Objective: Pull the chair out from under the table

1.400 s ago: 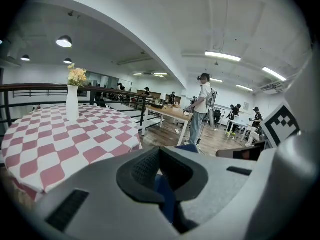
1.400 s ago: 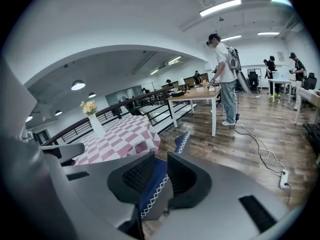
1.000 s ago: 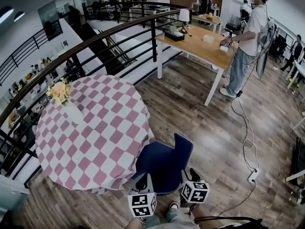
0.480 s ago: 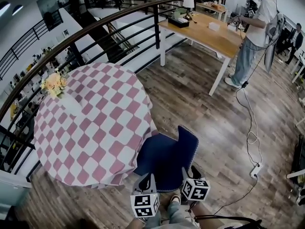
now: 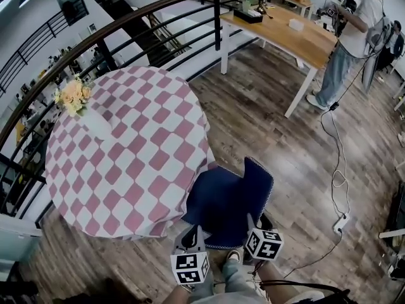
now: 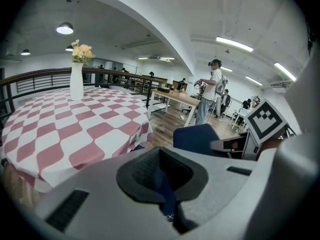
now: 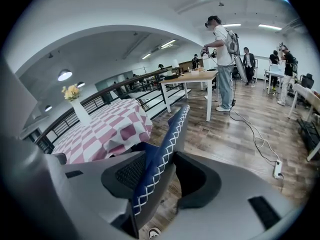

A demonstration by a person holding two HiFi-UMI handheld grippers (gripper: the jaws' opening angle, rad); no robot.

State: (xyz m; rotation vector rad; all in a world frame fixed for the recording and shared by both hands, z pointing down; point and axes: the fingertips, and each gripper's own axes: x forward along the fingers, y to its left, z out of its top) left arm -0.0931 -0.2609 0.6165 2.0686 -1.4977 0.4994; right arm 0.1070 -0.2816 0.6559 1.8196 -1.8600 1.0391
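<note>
Both my left gripper [image 5: 192,236] and right gripper [image 5: 256,222] were wide open, each straddling the near rim of the blue chair [image 5: 228,198] without pinching it. Chair sat tucked against the checkered table [image 5: 126,157], one side under the cloth. Railing [image 5: 158,18] stood beyond the table, cable [image 5: 335,170] lay on the floor to the right.

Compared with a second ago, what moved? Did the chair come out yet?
Not yet. The left gripper and the right gripper have come down a little over the chair's near rim, which now stands between each pair of open jaws. Nothing is gripped. The chair looks unmoved, still partly under the checked table, and the vase of flowers stays put.
</note>
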